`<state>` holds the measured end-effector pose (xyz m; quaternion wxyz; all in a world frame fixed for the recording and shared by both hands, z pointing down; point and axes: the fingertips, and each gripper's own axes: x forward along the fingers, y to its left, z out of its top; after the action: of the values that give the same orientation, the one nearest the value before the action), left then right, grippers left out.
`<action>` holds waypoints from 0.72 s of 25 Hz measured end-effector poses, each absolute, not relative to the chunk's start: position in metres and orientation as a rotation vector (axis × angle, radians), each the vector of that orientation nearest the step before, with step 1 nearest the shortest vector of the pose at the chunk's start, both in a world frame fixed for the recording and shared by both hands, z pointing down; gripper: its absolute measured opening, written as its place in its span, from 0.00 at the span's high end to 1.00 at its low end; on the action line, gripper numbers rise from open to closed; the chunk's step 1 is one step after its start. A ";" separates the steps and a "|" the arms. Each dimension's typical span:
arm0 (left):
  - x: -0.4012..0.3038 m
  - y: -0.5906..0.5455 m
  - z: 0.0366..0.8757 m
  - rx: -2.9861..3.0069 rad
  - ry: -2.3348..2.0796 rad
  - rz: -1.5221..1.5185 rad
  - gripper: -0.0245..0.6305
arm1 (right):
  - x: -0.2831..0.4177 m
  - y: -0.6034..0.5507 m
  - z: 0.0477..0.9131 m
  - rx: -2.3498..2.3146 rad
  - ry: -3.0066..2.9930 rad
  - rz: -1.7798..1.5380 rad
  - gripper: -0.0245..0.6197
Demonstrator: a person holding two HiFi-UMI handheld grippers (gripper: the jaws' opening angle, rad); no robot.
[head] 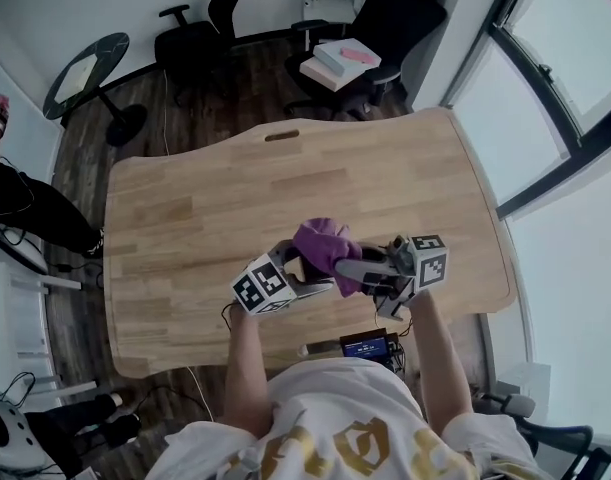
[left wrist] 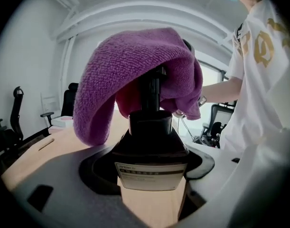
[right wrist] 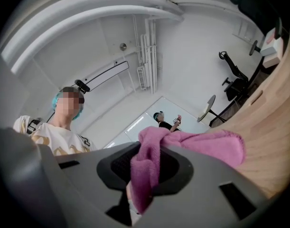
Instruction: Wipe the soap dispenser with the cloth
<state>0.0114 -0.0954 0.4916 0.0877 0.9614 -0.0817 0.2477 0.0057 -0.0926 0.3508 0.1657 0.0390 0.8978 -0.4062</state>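
The left tongs (left wrist: 152, 186) clamp the stiff, probably slick soap dispenser (left wrist: 151, 144) by its body. The right tongs (right wrist: 144, 177) pinch the soft, light cloth (left wrist: 128, 65), which drapes over the pump above the left tongs.

A wooden table (head: 185, 218) has a slot (head: 282, 135) by its far edge; beyond that edge stand a black office chair (head: 200, 28), another chair (head: 405, 13) carrying flat boxes (head: 340, 63), and a round dark side table (head: 85, 73)

Left gripper (head: 307, 280) and right gripper (head: 363, 268) face each other, jaws clamped.
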 end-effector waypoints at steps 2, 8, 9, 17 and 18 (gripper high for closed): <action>0.009 -0.100 0.481 2.873 -0.275 0.667 0.43 | 0.005 -0.089 0.352 0.119 2.558 -1.168 0.85; -0.003 -0.111 0.456 2.876 -0.350 0.470 0.43 | -0.005 -0.075 0.377 0.085 2.680 -1.199 0.85; -0.005 -0.111 0.453 2.873 -0.362 0.446 0.43 | -0.006 -0.072 0.382 0.072 2.696 -1.204 0.85; -0.012 -0.120 0.448 2.862 -0.399 0.405 0.43 | -0.004 -0.082 0.395 -0.111 2.805 -1.061 0.85; -0.012 -0.120 0.448 2.861 -0.398 0.407 0.43 | -0.004 -0.082 0.396 -0.131 2.830 -1.030 0.85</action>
<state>-0.0120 -0.1198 0.4480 0.1122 0.9746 -0.1358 0.1386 -0.0041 -0.0820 0.3957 0.0637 -0.0432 0.9369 -0.3411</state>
